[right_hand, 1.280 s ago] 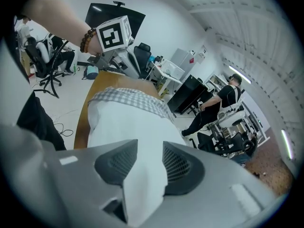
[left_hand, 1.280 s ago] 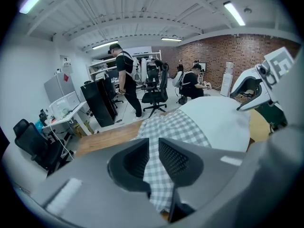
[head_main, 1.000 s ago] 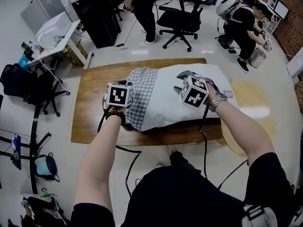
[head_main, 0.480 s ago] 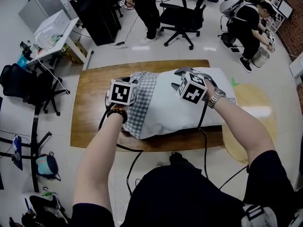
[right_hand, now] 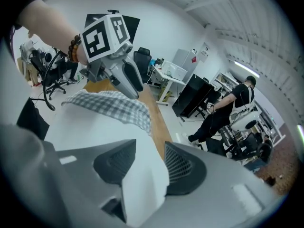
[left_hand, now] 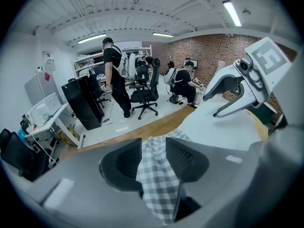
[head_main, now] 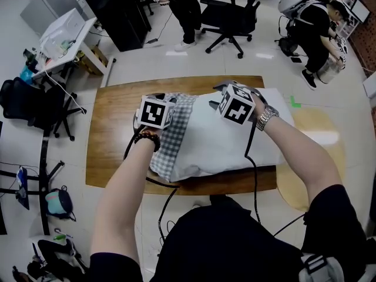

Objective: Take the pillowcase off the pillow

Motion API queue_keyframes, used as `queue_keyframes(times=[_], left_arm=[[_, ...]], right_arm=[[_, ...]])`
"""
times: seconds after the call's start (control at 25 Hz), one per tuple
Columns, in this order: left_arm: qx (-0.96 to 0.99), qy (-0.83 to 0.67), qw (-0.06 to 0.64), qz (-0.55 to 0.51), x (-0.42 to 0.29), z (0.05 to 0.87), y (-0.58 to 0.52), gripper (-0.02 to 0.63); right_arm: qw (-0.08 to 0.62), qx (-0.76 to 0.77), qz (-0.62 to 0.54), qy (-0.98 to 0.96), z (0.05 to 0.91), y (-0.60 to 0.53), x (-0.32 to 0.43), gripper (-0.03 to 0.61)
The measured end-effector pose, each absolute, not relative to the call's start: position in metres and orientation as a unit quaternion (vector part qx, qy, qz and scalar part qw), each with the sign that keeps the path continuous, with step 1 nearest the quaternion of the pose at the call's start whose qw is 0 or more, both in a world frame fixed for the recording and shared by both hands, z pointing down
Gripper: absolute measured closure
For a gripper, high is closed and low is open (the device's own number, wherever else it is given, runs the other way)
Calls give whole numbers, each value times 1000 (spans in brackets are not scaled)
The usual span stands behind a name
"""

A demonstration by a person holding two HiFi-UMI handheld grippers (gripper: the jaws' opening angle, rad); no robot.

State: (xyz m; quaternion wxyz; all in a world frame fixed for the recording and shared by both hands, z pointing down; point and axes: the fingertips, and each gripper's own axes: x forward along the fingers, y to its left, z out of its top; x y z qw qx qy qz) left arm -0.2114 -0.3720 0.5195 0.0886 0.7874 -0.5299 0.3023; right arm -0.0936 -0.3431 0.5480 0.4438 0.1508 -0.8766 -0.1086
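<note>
A white pillow (head_main: pixel 229 140) lies on the wooden table (head_main: pixel 117 134), its left end inside a grey-and-white checked pillowcase (head_main: pixel 173 137). My left gripper (head_main: pixel 160 97) is over the far part of the pillowcase. In the left gripper view its jaws (left_hand: pixel 154 153) have just been opening; the checked cloth (left_hand: pixel 156 175) shows in the gap, and the pads do not pinch it. My right gripper (head_main: pixel 217 96) is at the pillow's far edge. In the right gripper view its pads (right_hand: pixel 149 163) are shut on a bunch of the bare white pillow (right_hand: pixel 137 184).
Cables (head_main: pixel 164 198) hang off the table's near edge. Behind the table stand an office chair (head_main: pixel 229 16) and a person (head_main: pixel 182 4); another person (head_main: pixel 314 28) crouches at the far right. A white desk (head_main: pixel 64 34) and a black chair (head_main: pixel 29 107) are on the left.
Both grippers have moved away from me toward the table's far edge. The pillowcase is still on the pillow's left end.
</note>
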Motion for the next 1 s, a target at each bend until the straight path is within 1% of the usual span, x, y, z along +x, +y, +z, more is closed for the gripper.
queue_keyframes(times=[0.08,0.32,0.48,0.76,0.8,0.92,1.0], left_arm=[[788,-530,83,303,-214,519,-385,446],[785,-522,102,318,-214,530,-420,420],[783,-516,113,328,-219,539,-446,405],[777,-509,128,346,-227,559,-477,399],[776,-504,144,352,-228,566,-477,399],[760,-460,259,379,-222,612,-459,397],[756,-444,285,388,-216,629,-455,397]], right_arm=[[444,144,-101,-879,550,-352,-99,389],[445,118,-74,-885,556,-383,-108,365],[445,94,-34,-890,562,-402,-119,345],[460,50,13,-886,583,-420,-130,317],[464,42,21,-885,585,-421,-132,314],[490,46,10,-870,593,-442,-126,313],[509,73,-26,-857,599,-465,-114,313]])
